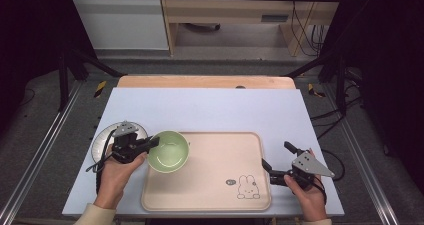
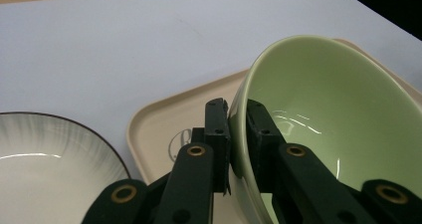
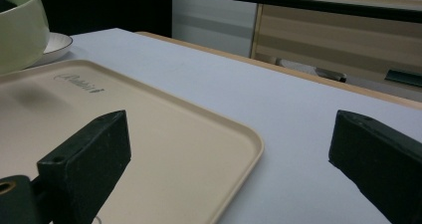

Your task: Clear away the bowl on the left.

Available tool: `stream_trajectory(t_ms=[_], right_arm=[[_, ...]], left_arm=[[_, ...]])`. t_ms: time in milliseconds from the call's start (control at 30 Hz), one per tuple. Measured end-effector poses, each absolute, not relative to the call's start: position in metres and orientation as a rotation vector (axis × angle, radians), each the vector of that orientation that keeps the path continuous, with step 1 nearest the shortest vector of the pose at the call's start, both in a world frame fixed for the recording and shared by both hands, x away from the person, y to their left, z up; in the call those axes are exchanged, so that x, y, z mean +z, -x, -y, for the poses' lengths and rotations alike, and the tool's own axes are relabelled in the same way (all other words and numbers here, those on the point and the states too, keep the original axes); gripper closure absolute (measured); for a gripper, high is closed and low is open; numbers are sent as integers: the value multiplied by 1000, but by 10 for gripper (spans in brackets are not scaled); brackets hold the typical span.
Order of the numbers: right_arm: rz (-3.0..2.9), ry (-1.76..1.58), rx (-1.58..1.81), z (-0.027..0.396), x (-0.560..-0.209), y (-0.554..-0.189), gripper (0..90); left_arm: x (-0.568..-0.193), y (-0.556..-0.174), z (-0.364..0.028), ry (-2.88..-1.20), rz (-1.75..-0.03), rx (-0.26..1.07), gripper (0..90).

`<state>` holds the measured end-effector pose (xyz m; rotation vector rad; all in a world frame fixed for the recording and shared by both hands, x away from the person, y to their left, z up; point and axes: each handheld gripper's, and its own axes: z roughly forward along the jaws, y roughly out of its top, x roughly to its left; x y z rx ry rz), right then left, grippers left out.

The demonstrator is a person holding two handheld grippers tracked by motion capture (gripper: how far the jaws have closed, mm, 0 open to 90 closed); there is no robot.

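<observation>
A pale green bowl [image 1: 169,151] hangs over the left end of the beige tray [image 1: 215,185], tilted. My left gripper [image 1: 156,142] is shut on the bowl's near rim. In the left gripper view its two black jaws pinch the rim of the green bowl [image 2: 328,104], one jaw outside and one inside. My right gripper [image 1: 275,158] rests open on the table just right of the tray, with nothing between its fingers. In the right gripper view the wide-apart jaws frame the tray's corner [image 3: 239,149], and the green bowl [image 3: 20,30] is at the far left.
A white plate with a dark rim [image 1: 103,137] lies on the table left of the tray, also seen as a white plate [image 2: 45,164] and a plate [image 3: 57,42]. The tray bears a rabbit drawing [image 1: 248,187] at its near right. A lavender mat [image 1: 210,110] covers the table.
</observation>
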<state>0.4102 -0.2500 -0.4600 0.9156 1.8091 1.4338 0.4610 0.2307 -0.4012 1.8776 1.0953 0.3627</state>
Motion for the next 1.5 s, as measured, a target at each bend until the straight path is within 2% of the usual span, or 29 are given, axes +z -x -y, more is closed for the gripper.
stream_trajectory(t_ms=[533, 800, 1500], right_arm=[[-1804, -921, 1441, 247, -460, -413, 33], [-1803, -934, 1429, 246, -462, -413, 34], [-1789, -940, 1434, 251, -461, -412, 34]], left_arm=[[-409, -459, -199, -1910, -1036, 274, 822], [-409, -453, -183, -1958, -1006, 294, 820], [-423, -476, -144, -1978, -1039, 179, 819]])
